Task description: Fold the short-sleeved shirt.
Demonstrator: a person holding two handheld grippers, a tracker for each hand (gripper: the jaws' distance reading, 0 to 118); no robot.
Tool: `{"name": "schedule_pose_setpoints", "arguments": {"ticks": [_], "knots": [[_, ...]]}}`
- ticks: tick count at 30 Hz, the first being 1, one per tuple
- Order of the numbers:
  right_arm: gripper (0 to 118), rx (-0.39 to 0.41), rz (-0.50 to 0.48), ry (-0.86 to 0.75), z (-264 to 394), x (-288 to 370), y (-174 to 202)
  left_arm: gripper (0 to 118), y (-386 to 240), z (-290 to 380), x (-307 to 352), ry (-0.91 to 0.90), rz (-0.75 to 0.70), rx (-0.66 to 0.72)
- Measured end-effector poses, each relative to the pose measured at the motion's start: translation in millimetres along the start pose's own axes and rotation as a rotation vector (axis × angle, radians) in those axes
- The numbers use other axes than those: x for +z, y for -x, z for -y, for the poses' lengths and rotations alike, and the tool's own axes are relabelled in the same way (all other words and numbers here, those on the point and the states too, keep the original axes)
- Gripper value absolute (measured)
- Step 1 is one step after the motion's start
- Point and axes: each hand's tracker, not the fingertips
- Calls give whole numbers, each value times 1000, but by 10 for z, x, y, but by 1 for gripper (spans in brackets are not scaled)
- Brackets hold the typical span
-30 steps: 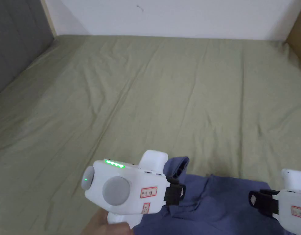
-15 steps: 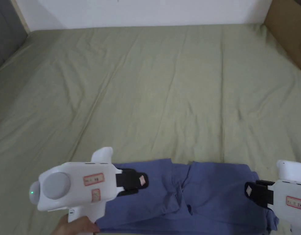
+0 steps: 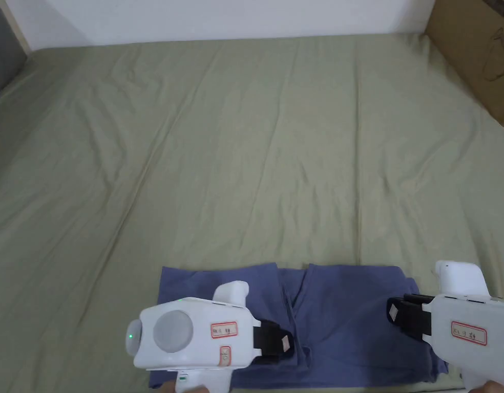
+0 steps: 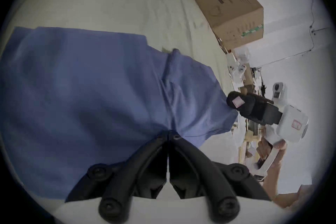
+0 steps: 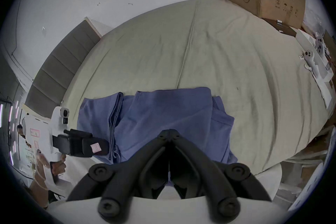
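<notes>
Shirt: the blue short-sleeved cotton shirt [image 3: 343,322] lies partly folded into a wide band at the near edge of the olive-green bedsheet [image 3: 256,153], right in front of you.
Long axis: the band runs left to right across your body; its short dimension runs from you toward the far wall.
Layers: a doubled flap edge crosses the band just left of centre, seen as stacked edges in the right gripper view [image 5: 114,124].
Left gripper: your white hand-held left gripper with black jaws [image 3: 282,342] hovers over the left half of the band, tips pointing right, near the flap edge. In its own view the jaws meet tip to tip with no cloth between them, so it is closed and empty [image 4: 168,134].
Right gripper: your white right gripper with black jaws [image 3: 394,313] sits over the band's right end, tips pointing left; its jaws are likewise pressed together on nothing [image 5: 169,132].
Nearer hand: each gripper is over its own end, so neither must cross; the left is closer to the central flap.
Next move, as I judge it: open both, take the two ends, and fold along the long axis.
Bystander: a brown cardboard box [image 3: 476,56] stands at the far right, well apart.
</notes>
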Motion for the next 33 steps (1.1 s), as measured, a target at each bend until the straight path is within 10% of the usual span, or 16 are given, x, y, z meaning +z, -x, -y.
{"name": "schedule_pose_setpoints", "arguments": {"ticks": [23, 25, 28, 33], "knots": [[0, 135, 13, 32, -99, -67, 445, 1, 1283, 240, 1506, -224, 58, 193], [0, 149, 3, 41, -99, -108, 512, 23, 1391, 277, 1480, -229, 71, 220], [0, 169, -5, 54, -117, -150, 611, 92, 1500, 268, 1382, -233, 58, 253], [0, 198, 5, 73, -144, -171, 684, 99, 1604, 240, 1255, -264, 116, 323]]}}
